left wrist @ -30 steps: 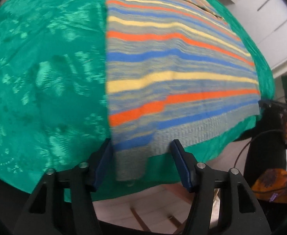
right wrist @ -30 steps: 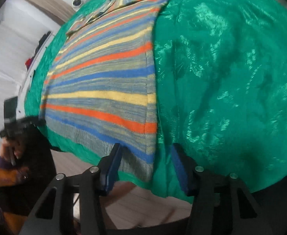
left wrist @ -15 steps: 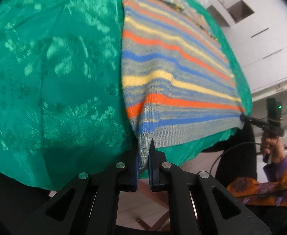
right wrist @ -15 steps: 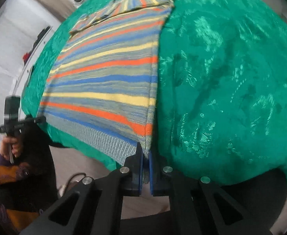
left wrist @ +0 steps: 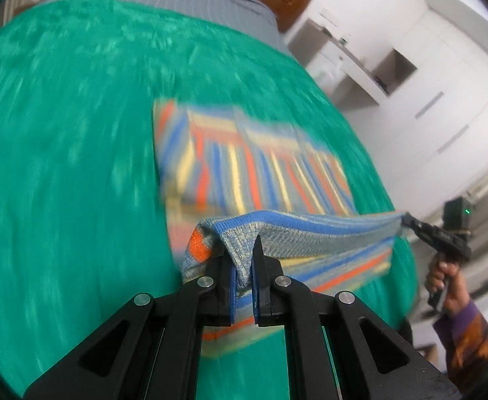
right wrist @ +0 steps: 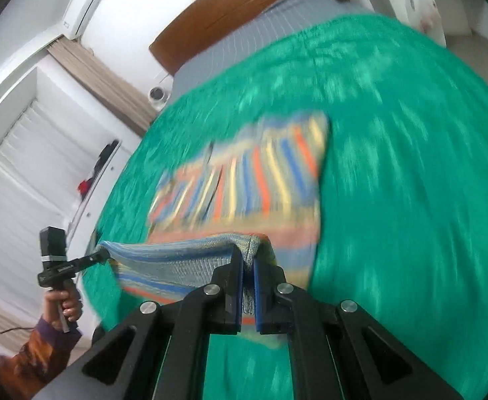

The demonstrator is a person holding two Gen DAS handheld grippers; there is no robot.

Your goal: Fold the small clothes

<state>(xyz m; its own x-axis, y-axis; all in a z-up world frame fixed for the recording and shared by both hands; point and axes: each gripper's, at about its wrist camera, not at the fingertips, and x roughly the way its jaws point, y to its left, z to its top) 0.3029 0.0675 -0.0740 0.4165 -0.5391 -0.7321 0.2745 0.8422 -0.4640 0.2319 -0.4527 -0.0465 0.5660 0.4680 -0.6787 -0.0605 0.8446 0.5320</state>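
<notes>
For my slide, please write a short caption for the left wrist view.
Left gripper shut on the striped sweater hem, lifted above the green bedspread.

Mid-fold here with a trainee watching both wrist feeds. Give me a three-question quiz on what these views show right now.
1. True or false: the left gripper is shut on the hem of the striped sweater.
2. Multiple choice: the hem held between the two grippers is (a) lying flat on the green bedspread, (b) lifted and stretched above the rest of the sweater, (c) hanging off the bed.
3. Short answer: in the right wrist view, which part of the sweater does the right gripper clamp?

Key
1. True.
2. b.
3. A corner of the ribbed hem; the left gripper holds the other corner.
</notes>
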